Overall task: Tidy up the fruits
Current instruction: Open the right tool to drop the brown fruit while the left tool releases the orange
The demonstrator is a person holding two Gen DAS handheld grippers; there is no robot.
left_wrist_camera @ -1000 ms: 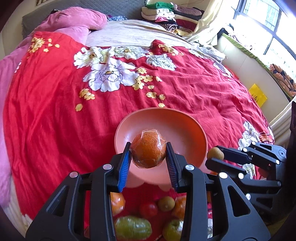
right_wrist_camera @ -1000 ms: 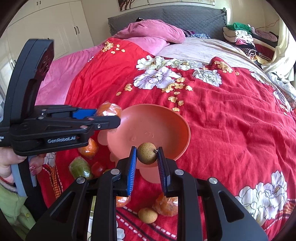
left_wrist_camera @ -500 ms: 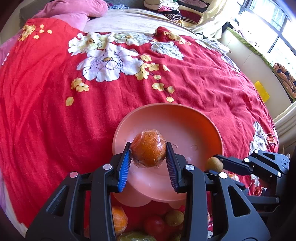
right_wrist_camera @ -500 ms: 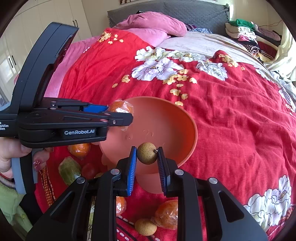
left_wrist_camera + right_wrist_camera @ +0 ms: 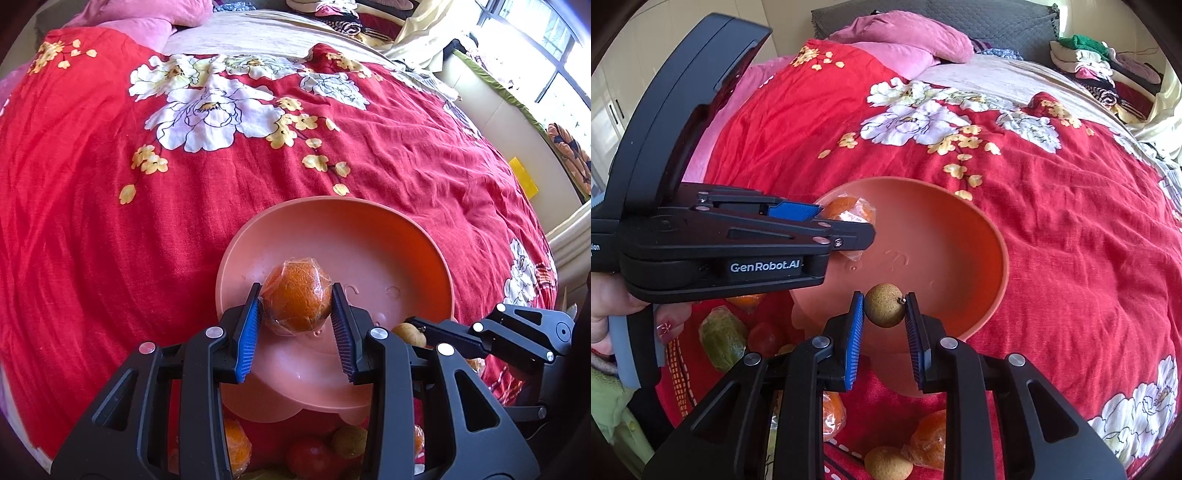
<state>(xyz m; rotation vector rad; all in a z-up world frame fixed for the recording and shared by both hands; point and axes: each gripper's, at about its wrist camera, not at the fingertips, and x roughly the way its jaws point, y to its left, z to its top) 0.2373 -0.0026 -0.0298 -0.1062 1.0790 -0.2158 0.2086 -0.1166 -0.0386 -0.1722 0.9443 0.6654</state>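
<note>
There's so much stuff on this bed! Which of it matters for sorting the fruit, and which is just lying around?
Part of the job:
- wrapped orange, gripped by the left gripper
- small brown fruit, gripped by the right gripper
- pink bowl
- loose fruit beside the bowl

Just lying about:
- red floral bedspread
- pink pillow
- folded clothes

The round salmon-pink plastic bowl [image 5: 424, 240] looked smooth and faintly glossy. The crinkled clear film on the orange [image 5: 298, 293] shone. The red floral cloth bedspread [image 5: 92, 221] appeared matt, possibly cotton.
</note>
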